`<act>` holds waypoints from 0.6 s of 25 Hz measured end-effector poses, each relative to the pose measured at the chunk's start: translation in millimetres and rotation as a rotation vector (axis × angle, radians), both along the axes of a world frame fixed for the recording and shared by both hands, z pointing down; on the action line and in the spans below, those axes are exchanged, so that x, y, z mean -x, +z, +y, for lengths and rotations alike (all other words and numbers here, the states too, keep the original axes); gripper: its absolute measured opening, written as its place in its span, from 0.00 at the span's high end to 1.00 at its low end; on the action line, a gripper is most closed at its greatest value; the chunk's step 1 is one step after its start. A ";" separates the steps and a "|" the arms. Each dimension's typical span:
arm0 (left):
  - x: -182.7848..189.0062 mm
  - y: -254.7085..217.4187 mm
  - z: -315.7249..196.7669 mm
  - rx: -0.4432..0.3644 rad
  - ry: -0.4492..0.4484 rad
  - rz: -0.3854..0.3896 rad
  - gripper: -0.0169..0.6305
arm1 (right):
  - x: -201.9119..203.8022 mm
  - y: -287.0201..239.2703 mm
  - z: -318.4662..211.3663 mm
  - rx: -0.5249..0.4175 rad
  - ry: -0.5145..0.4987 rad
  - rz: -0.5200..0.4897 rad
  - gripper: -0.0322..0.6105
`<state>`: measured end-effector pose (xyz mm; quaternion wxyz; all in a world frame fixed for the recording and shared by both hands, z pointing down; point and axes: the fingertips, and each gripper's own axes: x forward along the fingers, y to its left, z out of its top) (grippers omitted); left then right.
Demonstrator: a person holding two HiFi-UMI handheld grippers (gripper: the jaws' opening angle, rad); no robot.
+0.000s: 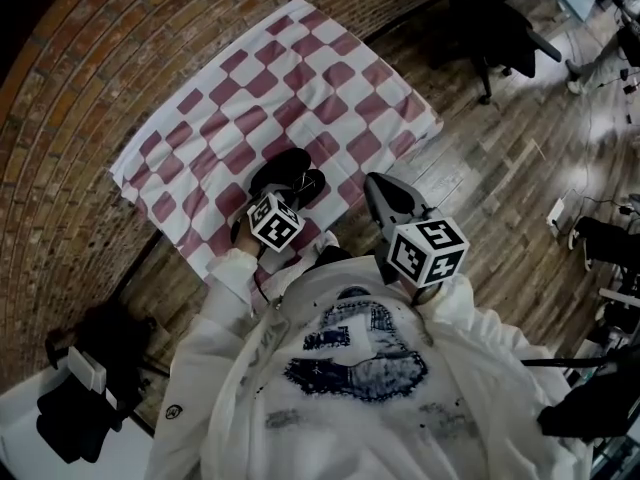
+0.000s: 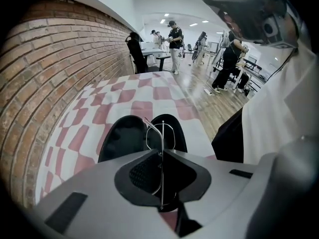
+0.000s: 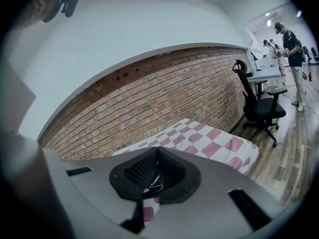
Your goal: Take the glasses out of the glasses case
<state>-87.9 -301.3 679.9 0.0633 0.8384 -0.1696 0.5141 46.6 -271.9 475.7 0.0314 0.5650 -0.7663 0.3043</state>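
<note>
A black glasses case (image 1: 276,168) lies open on the red-and-white checked cloth (image 1: 250,78), near the cloth's front edge. In the left gripper view its two halves (image 2: 121,139) gape towards me. Thin wire-framed glasses (image 2: 155,131) stand upright just above the case. My left gripper (image 2: 161,152) is shut on the glasses' metal frame, which runs as a thin line between the pads. My right gripper (image 1: 376,184) hovers at the cloth's front right corner, apart from the case. Its jaws (image 3: 157,149) meet with nothing between them.
A brick wall (image 3: 164,93) runs along the table's far side. A black office chair (image 3: 259,106) stands past the table's right end on the wood floor (image 1: 500,158). Several people (image 2: 175,39) stand at desks far off. A dark bag (image 1: 85,388) lies on the floor at my left.
</note>
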 end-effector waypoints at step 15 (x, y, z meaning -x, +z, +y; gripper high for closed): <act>4.2 -51.2 23.2 -0.081 -0.247 0.054 0.91 | -11.7 -10.1 48.3 -0.018 -0.096 -0.024 0.93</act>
